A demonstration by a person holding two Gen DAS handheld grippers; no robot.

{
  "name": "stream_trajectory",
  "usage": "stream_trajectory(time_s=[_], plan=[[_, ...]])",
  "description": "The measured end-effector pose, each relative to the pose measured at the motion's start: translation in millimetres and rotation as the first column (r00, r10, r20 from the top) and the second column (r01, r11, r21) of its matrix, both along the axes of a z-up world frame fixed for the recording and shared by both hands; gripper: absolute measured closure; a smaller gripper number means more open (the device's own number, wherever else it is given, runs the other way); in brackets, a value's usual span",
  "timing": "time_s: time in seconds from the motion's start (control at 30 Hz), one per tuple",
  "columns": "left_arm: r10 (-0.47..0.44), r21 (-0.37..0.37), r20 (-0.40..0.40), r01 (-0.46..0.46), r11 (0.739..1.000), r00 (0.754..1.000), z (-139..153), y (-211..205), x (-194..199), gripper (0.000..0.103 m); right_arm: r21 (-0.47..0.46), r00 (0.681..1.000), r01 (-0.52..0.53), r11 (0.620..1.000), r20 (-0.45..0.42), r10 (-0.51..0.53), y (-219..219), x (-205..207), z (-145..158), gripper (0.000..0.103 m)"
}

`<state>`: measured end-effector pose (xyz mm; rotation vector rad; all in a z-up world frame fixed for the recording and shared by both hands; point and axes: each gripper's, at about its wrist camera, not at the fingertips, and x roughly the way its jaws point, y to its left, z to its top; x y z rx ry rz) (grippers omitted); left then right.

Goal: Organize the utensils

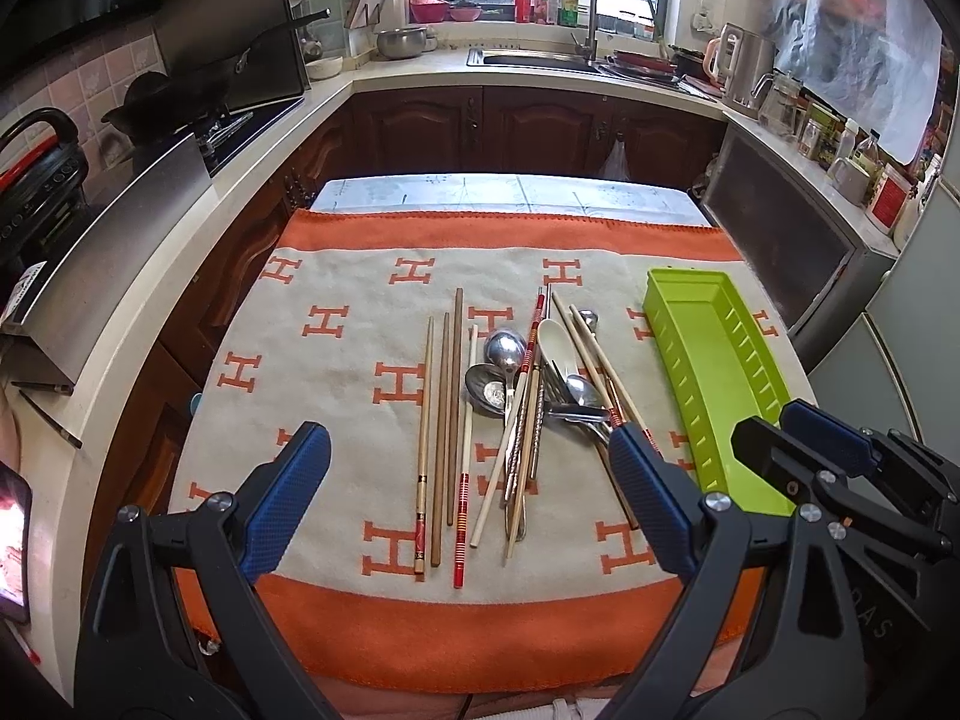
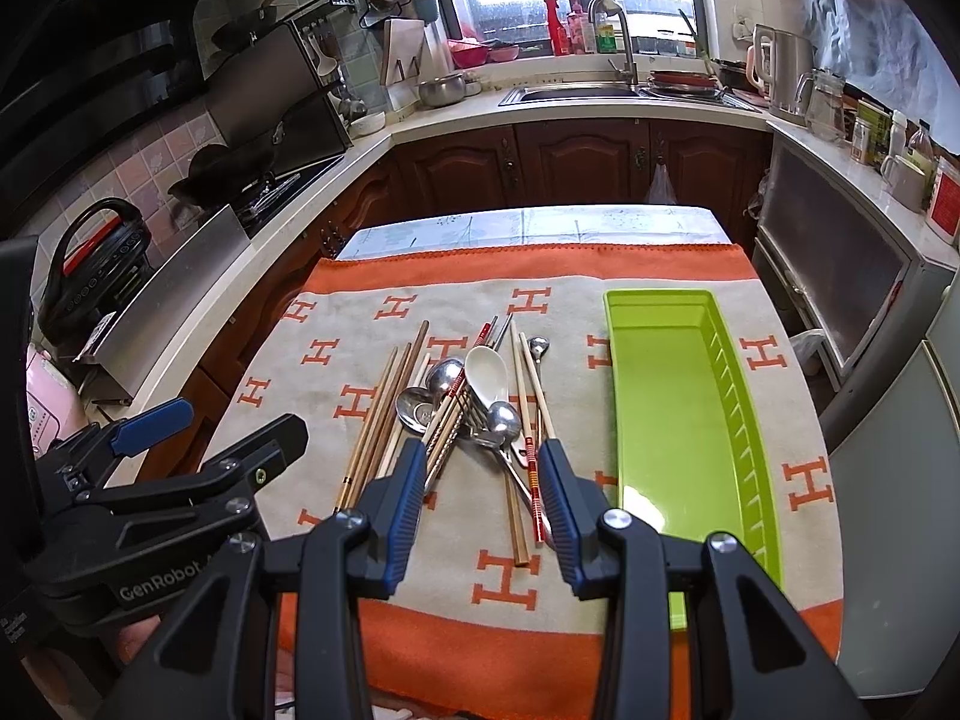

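Both tools gape empty, left tool [image 1: 468,468] and right tool [image 2: 480,474], over slick, stiff chopsticks [image 1: 441,414]; pinch mid-shaft, probably

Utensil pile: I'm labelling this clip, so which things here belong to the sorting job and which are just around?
Job: chopsticks, metal spoons, white spoon, green tray, both open grippers.

Bystanders: kettle, wok, sink, patterned cloth.

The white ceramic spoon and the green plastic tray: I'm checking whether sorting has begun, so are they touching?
Apart. The right wrist view shows the white ceramic spoon in the pile, with towel between it and the green plastic tray.
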<state>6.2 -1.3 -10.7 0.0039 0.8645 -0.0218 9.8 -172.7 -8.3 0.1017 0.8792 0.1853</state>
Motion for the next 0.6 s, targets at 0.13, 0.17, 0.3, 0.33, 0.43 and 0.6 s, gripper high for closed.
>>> stream_trajectory(time_s=[0.13, 0.17, 0.3, 0.33, 0.43, 0.6], plan=[[0.000, 0.000, -0.002, 0.000, 1.000, 1.000, -0.2, -0.2, 0.4, 0.010, 0.002, 1.000, 0.000, 1.000, -0.002, 0.000, -0.2, 0.5, 0.3, 0.064], [0.000, 0.000, -0.001, 0.000, 1.000, 1.000, -0.4, -0.3, -0.1, 0.010, 0.001, 1.000, 0.001, 1.000, -0.002, -0.001, -0.1, 0.5, 0.4, 0.064], [0.000, 0.000, -0.002, 0.000, 1.000, 1.000, 0.7, 1.4, 0.7, 0.010, 0.002, 1.000, 0.000, 1.000, -0.004, 0.000, 0.8, 0.3, -0.1, 0.064], [0.000, -0.001, -0.002, 0.000, 1.000, 1.000, 0.9, 1.7, 1.3, 0.010, 0.003, 1.000, 0.000, 1.000, -0.005, 0.000, 0.8, 0.3, -0.3, 0.064], [0.001, -0.001, -0.002, -0.001, 1.000, 1.000, 0.4, 1.3, 0.9, 0.010, 0.001, 1.000, 0.001, 1.000, -0.005, -0.001, 1.9, -0.1, -0.8, 0.064], [0.003, -0.002, -0.004, -0.003, 1.000, 1.000, 0.7, 5.1, 0.3, 0.010, 0.002, 1.000, 0.000, 1.000, -0.007, 0.000, 2.1, -0.2, -1.3, 0.064]])
